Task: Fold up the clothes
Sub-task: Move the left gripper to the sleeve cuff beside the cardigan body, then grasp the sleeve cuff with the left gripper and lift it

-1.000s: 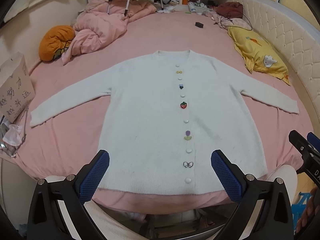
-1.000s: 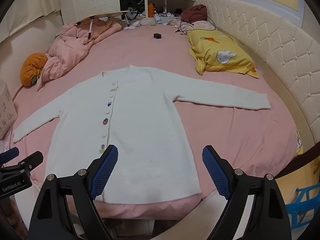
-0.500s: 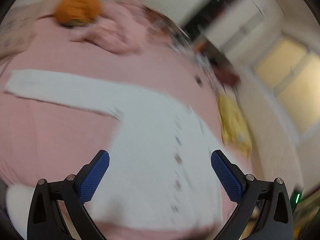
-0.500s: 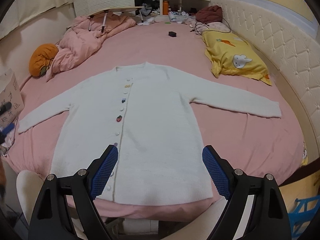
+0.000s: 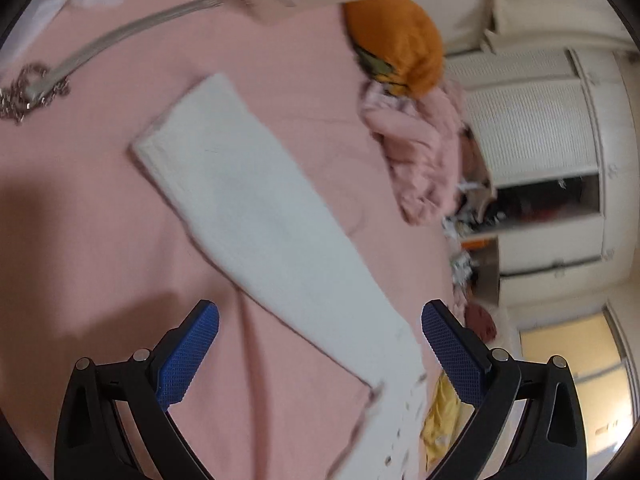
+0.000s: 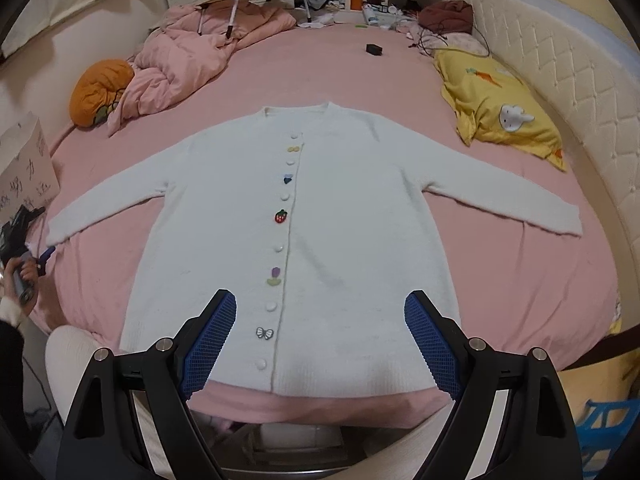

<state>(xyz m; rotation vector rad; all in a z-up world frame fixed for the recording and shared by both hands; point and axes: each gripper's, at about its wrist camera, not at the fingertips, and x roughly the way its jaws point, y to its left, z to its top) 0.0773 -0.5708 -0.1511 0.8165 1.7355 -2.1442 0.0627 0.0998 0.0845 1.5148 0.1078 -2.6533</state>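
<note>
A white cardigan with small coloured buttons lies flat, face up, on the pink bed, both sleeves spread wide. My right gripper hovers open above the hem at the bed's near edge, nothing between its blue pads. My left gripper is open and tilted over the cardigan's left sleeve, whose cuff lies ahead of the fingers. In the right wrist view the left gripper shows at the far left, held in a hand by the sleeve's cuff.
A crumpled pink duvet and an orange cushion lie at the bed's far left. A yellow pillow rests by the padded headboard. A cardboard box stands at the left edge, near a chain strap.
My left gripper swung left from the hem to above the left sleeve, rolling its view. My right gripper shifted left and now centres on the hem.
</note>
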